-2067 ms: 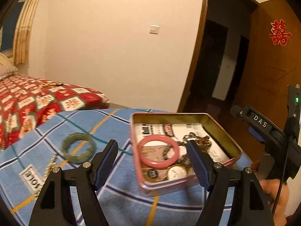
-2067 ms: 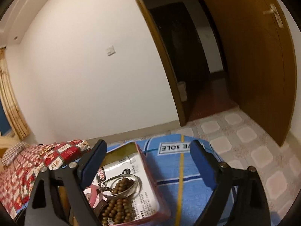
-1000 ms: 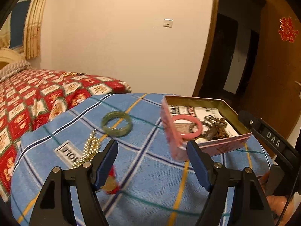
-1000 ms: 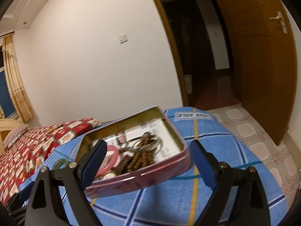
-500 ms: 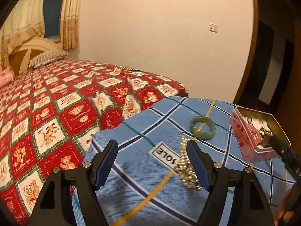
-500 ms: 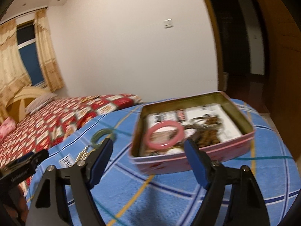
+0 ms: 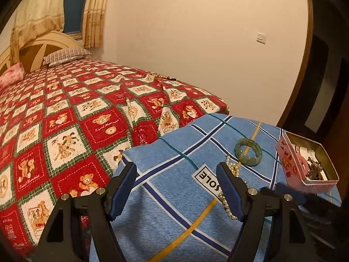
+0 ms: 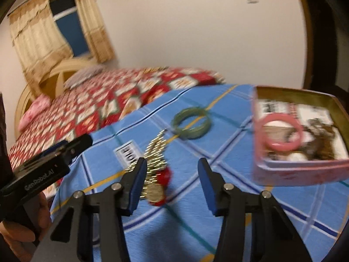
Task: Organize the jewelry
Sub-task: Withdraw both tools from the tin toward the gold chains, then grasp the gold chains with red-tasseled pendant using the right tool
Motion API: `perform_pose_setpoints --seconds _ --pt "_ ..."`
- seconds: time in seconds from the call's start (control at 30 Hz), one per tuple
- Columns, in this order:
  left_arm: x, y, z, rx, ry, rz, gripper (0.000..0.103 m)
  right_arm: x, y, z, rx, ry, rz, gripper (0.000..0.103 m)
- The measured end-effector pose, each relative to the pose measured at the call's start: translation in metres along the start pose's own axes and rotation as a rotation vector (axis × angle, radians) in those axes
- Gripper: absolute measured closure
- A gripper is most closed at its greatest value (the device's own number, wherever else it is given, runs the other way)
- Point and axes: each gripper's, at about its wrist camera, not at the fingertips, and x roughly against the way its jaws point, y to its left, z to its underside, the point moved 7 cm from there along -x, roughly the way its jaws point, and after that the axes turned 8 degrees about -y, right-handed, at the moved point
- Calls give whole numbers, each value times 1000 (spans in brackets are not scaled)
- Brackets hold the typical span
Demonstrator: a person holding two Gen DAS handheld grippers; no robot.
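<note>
A green bangle (image 7: 248,154) (image 8: 191,125) lies on the blue checked cloth (image 7: 174,196) (image 8: 218,207). A pearl necklace (image 7: 231,187) with a gold medallion on red (image 8: 156,187) lies beside it. A pink tin (image 7: 290,163) (image 8: 294,174) at the right holds a pink bangle (image 8: 281,132), brown beads and other pieces. My left gripper (image 7: 176,187) is open and empty, left of the necklace. My right gripper (image 8: 172,184) is open and empty, just above the medallion. The right wrist view is blurred.
A bed with a red teddy-bear quilt (image 7: 65,120) lies to the left, with pillows (image 7: 65,55) at its head. A beaded string (image 7: 157,76) lies on the quilt. A dark doorway (image 7: 322,87) is at the right. The left gripper body (image 8: 43,163) shows at the left.
Both grippers have swung left, away from the tin. The left view now faces the bed. The right gripper has come over the necklace and medallion.
</note>
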Motion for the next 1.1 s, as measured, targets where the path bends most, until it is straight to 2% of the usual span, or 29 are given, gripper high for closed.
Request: perform_pose_setpoints --seconds 0.03,0.1,0.23,0.4,0.53,0.57,0.6,0.73,0.8,0.9,1.1 --pt "0 1 0 4 2 5 28 -6 5 2 7 23 -10 60" --pt "0 2 1 8 5 6 28 -14 10 6 9 64 -20 64" --pt "-2 2 2 11 16 17 28 -8 12 15 9 82 -35 64" --pt "-4 2 3 8 26 17 28 -11 15 31 31 168 -47 64" --pt "-3 2 2 10 22 12 28 -13 21 32 61 177 -41 65" --pt "-2 2 2 8 19 12 28 -13 21 32 65 177 -36 68" --pt "-1 2 2 6 17 12 28 -14 20 32 71 180 -29 75" --pt "-1 1 2 -3 16 10 28 -11 18 33 83 183 -30 76" --pt "-1 1 2 -6 19 10 28 -6 15 33 67 168 -41 76" --pt "-2 -1 3 -7 27 17 28 12 9 23 46 78 -67 76" --pt "-4 -24 5 -85 43 109 28 43 -6 -2 32 -104 -4 76"
